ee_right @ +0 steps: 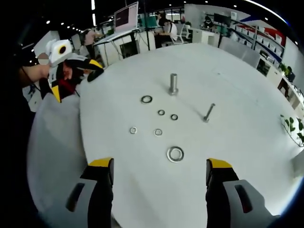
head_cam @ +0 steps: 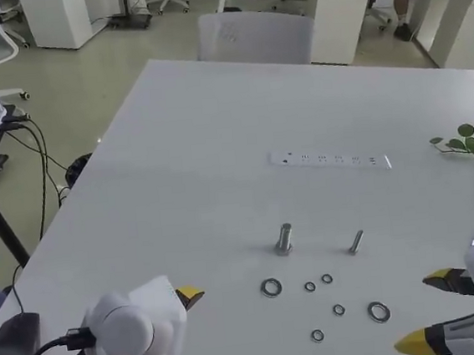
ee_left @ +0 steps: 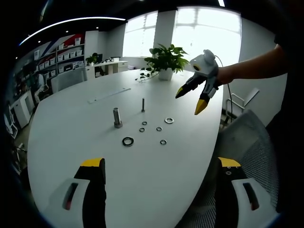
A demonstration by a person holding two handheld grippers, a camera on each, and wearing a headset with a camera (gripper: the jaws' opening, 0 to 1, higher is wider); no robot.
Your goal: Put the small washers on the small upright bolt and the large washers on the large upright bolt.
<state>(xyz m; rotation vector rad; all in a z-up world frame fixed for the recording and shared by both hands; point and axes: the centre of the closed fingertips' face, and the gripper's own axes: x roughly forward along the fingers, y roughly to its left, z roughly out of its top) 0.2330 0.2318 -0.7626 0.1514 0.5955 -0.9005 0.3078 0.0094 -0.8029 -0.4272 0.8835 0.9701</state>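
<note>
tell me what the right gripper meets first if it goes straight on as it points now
Probably the large silver metal washer, lying flat on the white table nearest ahead between the right gripper's open fingers; depth is unclear.

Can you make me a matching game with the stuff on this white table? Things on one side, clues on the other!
Things
1. large bolt
2. small bolt
3. power strip
4. plant

Clues (as the head view shows them)
A. green leaves, far right
B. thin metal, right one of the pair
C. long, white, lying beyond the bolts
D. thick metal, left one of the pair

Pairs: 1-D, 2-B, 3-C, 4-A
</note>
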